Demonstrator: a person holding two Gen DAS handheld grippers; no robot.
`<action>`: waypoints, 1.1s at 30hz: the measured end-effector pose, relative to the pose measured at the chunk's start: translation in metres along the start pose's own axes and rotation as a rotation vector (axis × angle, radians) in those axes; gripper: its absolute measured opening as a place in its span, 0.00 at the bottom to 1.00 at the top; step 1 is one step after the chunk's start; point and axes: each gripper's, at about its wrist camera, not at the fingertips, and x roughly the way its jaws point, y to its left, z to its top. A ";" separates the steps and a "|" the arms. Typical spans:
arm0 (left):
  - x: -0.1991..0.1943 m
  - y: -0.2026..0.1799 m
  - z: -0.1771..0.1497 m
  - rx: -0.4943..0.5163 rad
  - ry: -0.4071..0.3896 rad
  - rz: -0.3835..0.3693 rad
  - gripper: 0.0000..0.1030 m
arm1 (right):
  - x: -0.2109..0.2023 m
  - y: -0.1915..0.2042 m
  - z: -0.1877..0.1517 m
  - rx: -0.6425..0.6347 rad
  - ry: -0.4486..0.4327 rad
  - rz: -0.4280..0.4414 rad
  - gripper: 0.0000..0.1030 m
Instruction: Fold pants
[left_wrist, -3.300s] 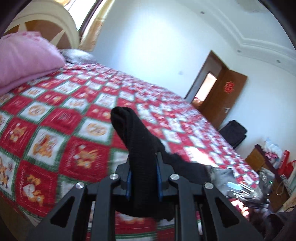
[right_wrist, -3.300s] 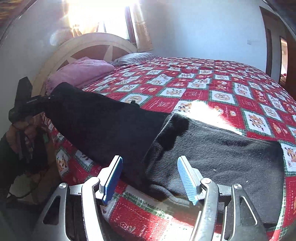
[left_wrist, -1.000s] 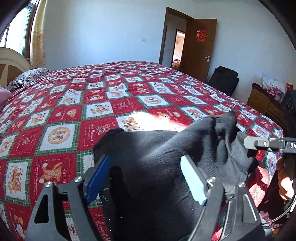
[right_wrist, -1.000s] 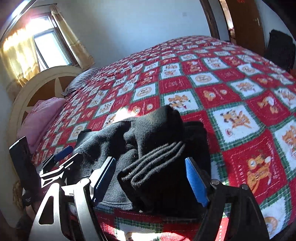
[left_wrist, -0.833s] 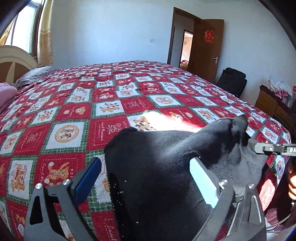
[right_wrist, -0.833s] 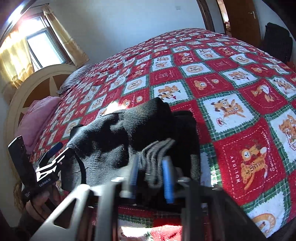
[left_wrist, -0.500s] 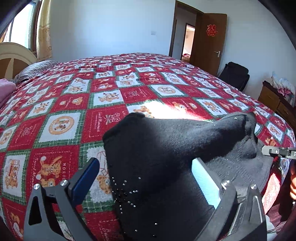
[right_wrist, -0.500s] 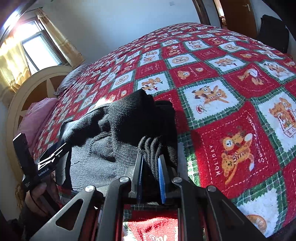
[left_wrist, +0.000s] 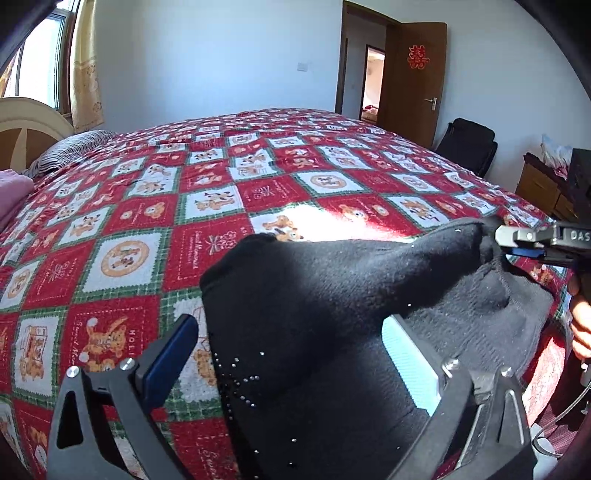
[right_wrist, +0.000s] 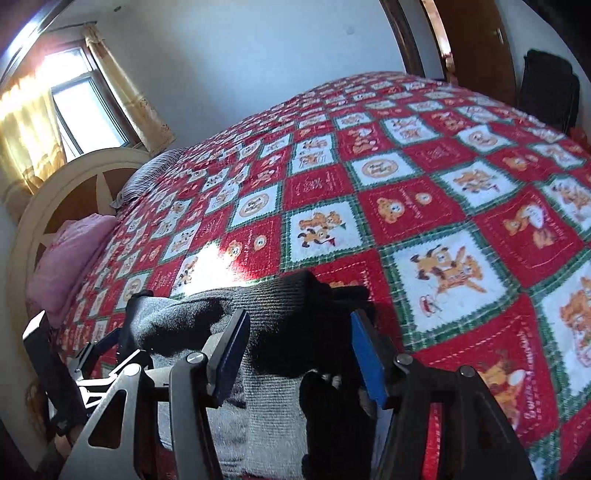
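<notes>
Folding well along: pants (left_wrist: 314, 387) lie bunched in layers at the bed's (left_wrist: 258, 166) near edge. My left gripper (left_wrist: 290, 328) stands wide, cloth loose between. My right gripper (right_wrist: 299, 321), jaws just closed, pinches a thick fold. Squaring and flattening likely remain.

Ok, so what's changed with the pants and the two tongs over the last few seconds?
The left tongs, clamped on the pants three seconds ago, have just been opening and now straddle them loosely. The right tongs, open then, have just been closing on the bunched edge and hold it taut. The pants went from spread out to folded over. The bedspread is unchanged.
</notes>
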 end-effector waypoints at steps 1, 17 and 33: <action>-0.001 0.002 0.000 -0.008 -0.002 -0.003 0.99 | 0.002 0.000 -0.001 -0.002 0.004 -0.008 0.15; 0.003 0.005 -0.003 -0.015 0.003 -0.003 0.99 | -0.038 -0.009 -0.009 -0.009 -0.100 -0.097 0.34; 0.005 0.005 -0.007 -0.026 0.032 -0.029 1.00 | -0.032 0.010 -0.068 -0.211 0.111 -0.047 0.34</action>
